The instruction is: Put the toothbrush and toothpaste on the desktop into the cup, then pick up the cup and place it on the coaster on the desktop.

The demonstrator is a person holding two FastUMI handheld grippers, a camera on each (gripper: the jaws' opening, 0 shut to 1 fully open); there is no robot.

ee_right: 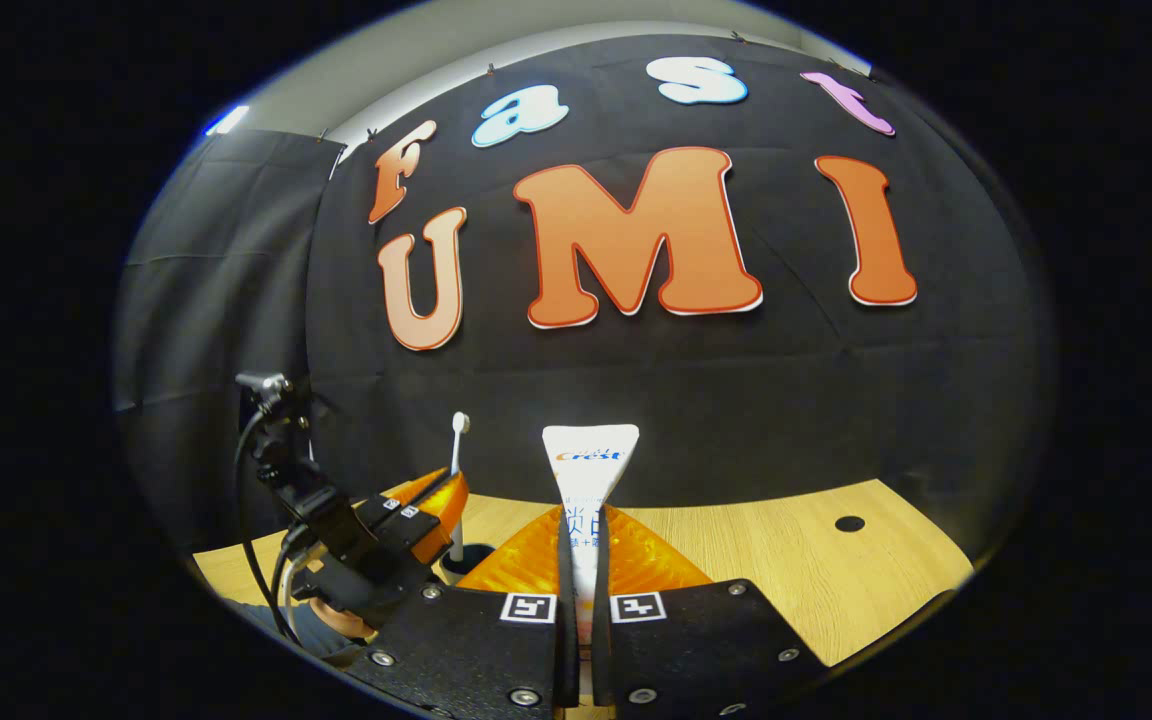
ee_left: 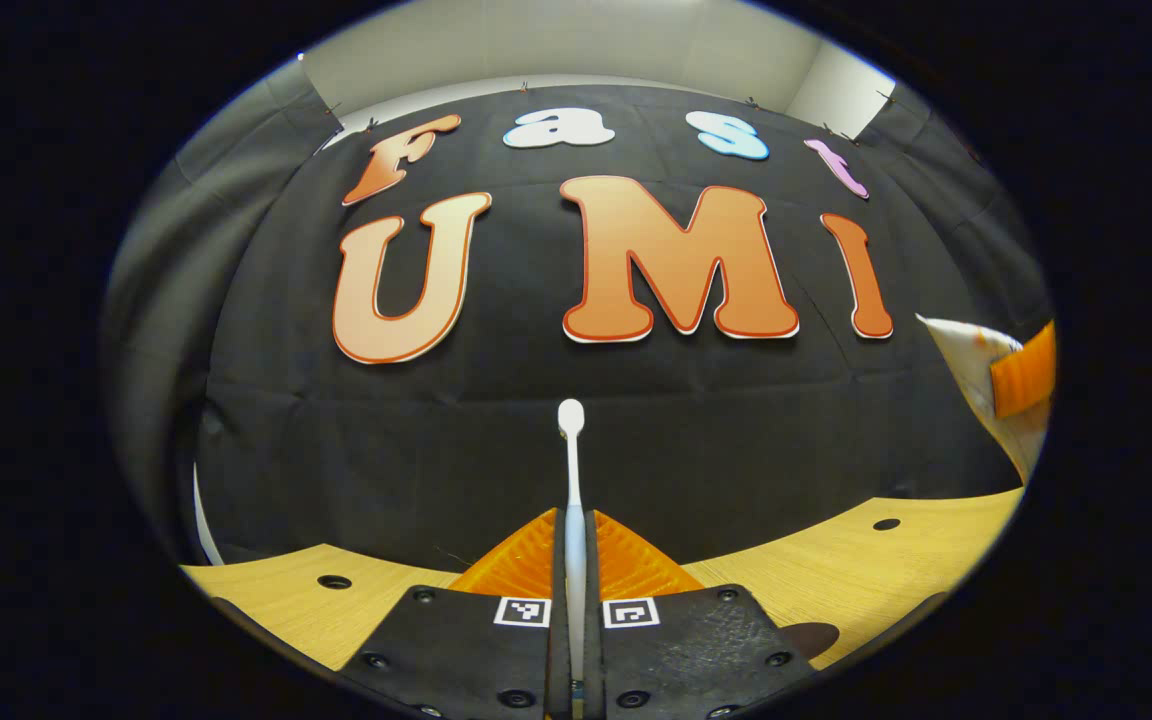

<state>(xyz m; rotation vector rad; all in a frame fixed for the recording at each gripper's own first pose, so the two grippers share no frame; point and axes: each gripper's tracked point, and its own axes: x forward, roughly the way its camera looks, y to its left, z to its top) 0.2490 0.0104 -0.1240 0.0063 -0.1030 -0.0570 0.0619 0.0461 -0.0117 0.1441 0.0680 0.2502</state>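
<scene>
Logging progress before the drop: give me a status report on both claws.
Left claw shut on toothbrush, upright. Right claw shut on toothpaste tube, upright. Both above desk. Nothing in the way.

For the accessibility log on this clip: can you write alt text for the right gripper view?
The right gripper holds a toothpaste tube upright between its orange fingers, above a wooden desktop. To its left, the left gripper holds a white toothbrush upright over a dark cup.
</scene>
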